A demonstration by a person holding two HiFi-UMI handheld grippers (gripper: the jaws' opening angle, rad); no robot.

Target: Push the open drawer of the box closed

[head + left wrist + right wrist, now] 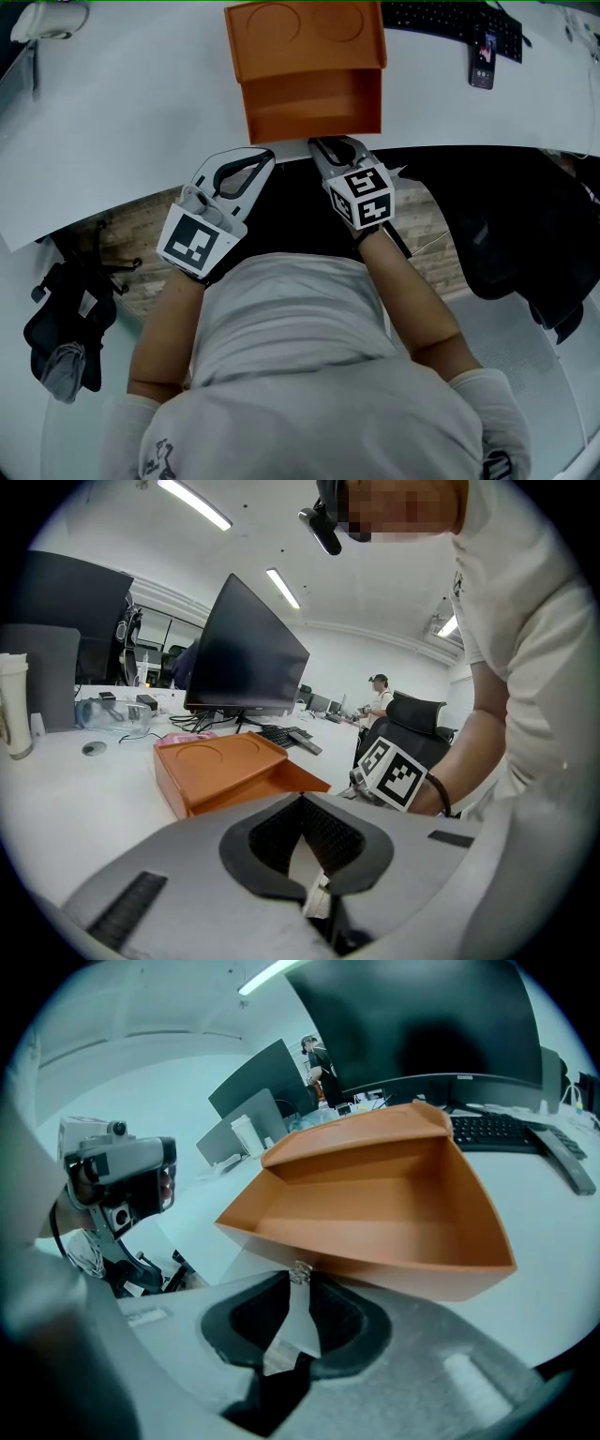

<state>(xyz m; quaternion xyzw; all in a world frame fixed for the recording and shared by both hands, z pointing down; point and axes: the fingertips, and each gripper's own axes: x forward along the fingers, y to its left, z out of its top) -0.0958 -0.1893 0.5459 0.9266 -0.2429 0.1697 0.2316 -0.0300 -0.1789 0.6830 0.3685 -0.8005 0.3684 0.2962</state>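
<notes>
An orange box (pixel 305 37) stands on the white table (pixel 122 122), its drawer (pixel 314 103) pulled out toward me and empty. My right gripper (pixel 324 144) is shut with nothing in it, and its tips sit right at the drawer's front wall near the middle. In the right gripper view the drawer (pixel 375 1194) fills the scene just above the right gripper (pixel 300 1277). Left of the drawer, over the table's front edge, my left gripper (pixel 268 155) is shut and empty, clear of the box. The left gripper view shows the left gripper (pixel 302 801) with the box (pixel 220 761) beyond it.
A black keyboard (pixel 450 23) and a phone (pixel 484 58) lie right of the box at the back. A white cup (pixel 52 19) stands far left. A monitor (pixel 244 653) rises behind the box. A dark chair (pixel 525 253) is at my right, a black bag (pixel 66 319) on the floor left.
</notes>
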